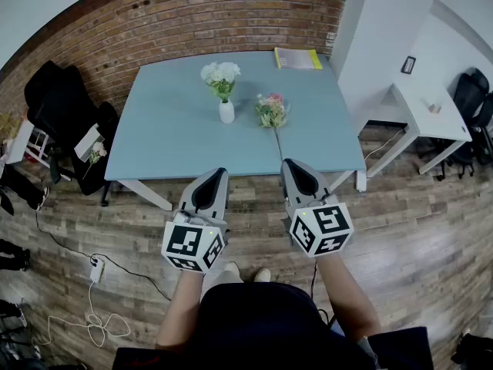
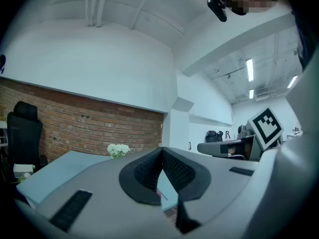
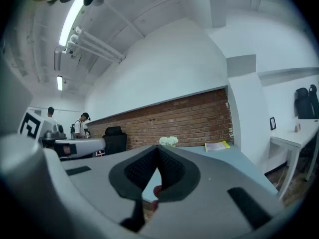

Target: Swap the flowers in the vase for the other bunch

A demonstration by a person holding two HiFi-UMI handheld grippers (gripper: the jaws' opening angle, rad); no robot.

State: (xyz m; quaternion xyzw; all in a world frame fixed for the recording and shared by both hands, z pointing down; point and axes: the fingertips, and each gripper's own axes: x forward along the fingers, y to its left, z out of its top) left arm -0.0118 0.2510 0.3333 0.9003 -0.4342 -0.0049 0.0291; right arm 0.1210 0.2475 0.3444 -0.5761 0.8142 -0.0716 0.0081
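A small white vase (image 1: pixel 226 112) stands near the middle of the light blue table (image 1: pixel 169 137) and holds white flowers (image 1: pixel 220 74). To its right a pink and green bunch (image 1: pixel 271 110) lies flat, its stem pointing at the front edge. My left gripper (image 1: pixel 218 175) and right gripper (image 1: pixel 291 165) hover side by side in front of the table's near edge, both shut and empty. In the left gripper view the white flowers (image 2: pixel 118 150) show beyond the closed jaws. The right gripper view shows the white flowers (image 3: pixel 168 141) far off too.
A yellow booklet (image 1: pixel 298 58) lies at the table's far right corner. A brick wall (image 1: pixel 192 14) runs behind. Black chairs and bags (image 1: pixel 62 122) crowd the left; a white desk (image 1: pixel 424 106) stands right. Cables (image 1: pixel 92 314) trail on the wooden floor. People (image 3: pixel 82 126) stand far off.
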